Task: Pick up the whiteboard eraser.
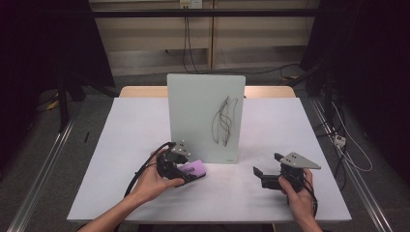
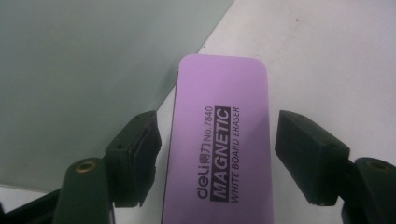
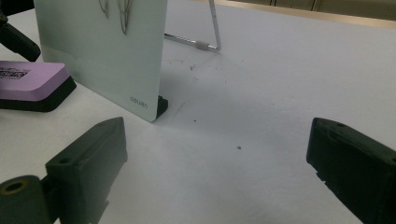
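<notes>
The left tool (image 2: 217, 154) straddles the purple magnetic whiteboard eraser (image 2: 219, 140) on the white desk (image 1: 270, 125), jaws spread beside it, likely to grasp it; the right tool (image 3: 219, 172) rests spread, empty.

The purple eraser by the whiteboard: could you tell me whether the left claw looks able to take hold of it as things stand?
Probably yes. The left claw is open with a jaw on either side of the purple eraser, small gaps showing, nothing between them. The whiteboard stands just beside it.
</notes>
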Demonstrator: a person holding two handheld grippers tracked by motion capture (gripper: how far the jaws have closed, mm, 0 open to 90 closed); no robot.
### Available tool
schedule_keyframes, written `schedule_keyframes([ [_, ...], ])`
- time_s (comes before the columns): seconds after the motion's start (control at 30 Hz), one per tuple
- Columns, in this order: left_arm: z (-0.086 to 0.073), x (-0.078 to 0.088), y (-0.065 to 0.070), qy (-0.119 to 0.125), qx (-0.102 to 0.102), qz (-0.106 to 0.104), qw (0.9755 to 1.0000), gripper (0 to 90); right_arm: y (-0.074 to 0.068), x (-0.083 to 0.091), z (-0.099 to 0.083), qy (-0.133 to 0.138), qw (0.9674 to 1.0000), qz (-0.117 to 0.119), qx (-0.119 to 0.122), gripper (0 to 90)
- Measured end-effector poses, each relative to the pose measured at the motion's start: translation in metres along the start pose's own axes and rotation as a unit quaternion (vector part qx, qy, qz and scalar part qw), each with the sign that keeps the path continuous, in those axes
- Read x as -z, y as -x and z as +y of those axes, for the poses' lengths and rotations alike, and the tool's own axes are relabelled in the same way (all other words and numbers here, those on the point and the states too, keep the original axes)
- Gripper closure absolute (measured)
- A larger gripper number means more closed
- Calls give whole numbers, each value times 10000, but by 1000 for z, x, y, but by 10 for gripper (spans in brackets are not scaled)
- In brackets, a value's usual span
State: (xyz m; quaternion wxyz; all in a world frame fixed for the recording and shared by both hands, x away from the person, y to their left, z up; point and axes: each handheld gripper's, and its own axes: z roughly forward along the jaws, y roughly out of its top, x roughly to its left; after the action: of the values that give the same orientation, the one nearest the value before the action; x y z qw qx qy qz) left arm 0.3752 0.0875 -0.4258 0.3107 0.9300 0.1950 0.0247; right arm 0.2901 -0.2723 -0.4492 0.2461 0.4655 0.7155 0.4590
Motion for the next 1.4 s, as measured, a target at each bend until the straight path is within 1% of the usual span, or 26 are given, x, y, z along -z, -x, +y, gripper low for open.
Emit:
schedule_keyframes([
  [0.03,0,-1,-1,-39,29,-133,9999,312,0,0,0,-4,10000,0,6,53],
  [0.07,1,-2,-1,-105,27,-145,9998,325,0,-1,0,-14,10000,2,12,51],
  [0.1,1,-2,-1,-105,27,-145,9998,328,0,-1,0,-15,10000,16,6,51],
  [0.13,1,-3,-2,-208,-40,-127,9997,328,0,-1,0,-15,10000,16,6,51],
  [0.17,0,-4,-2,-258,-43,-118,9996,335,0,-1,0,-30,10000,14,0,51],
  [0.2,0,-4,-3,-273,-31,-119,9996,335,0,-1,0,-30,10000,14,0,51],
  [0.23,-1,-5,-3,-263,-34,-103,9996,354,0,-1,0,-22,10000,22,5,50],
  [0.27,-1,-6,-3,-245,7,-153,9996,354,0,-1,0,-22,10000,22,5,51],
  [0.33,-1,-6,-3,-303,-74,-160,9994,369,0,-1,0,-27,10000,16,4,51],
  [0.37,-1,-5,-3,-332,-96,-181,9992,398,0,-1,0,-36,10000,20,-1,51],
  [0.47,-1,-5,-2,-368,-154,-139,9991,402,0,-2,0,-38,10000,29,-9,51],
  [0.57,-1,-5,-1,-335,-113,-136,9993,404,0,-1,0,-42,10000,32,13,51],
  [0.7,-1,-5,0,-339,-195,-81,9992,408,-1,-2,0,-56,10000,37,3,51],
  [0.9,-1,-6,-1,-345,-200,-108,9991,410,0,-2,0,-77,10000,51,3,51],
  [0.97,-1,-6,0,-345,-175,-98,9992,410,0,-3,0,-79,10000,50,9,51],
  [1.03,-1,-5,0,-362,-203,-97,9991,411,0,-3,0,-100,9999,55,20,51],
  [1.2,-2,-5,0,-330,-193,-65,9992,412,-1,-3,-1,-101,9999,66,37,51],
  [1.3,-3,-5,-1,-310,-185,-102,9993,413,-1,-2,-1,-109,9999,46,6,51],
  [1.33,-4,-4,-1,-251,-151,-113,9995,412,-1,-2,-1,-99,9999,38,14,51],
  [1.4,-5,-3,0,-228,-120,-150,9996,413,-1,-3,0,-97,9999,44,23,51],
])
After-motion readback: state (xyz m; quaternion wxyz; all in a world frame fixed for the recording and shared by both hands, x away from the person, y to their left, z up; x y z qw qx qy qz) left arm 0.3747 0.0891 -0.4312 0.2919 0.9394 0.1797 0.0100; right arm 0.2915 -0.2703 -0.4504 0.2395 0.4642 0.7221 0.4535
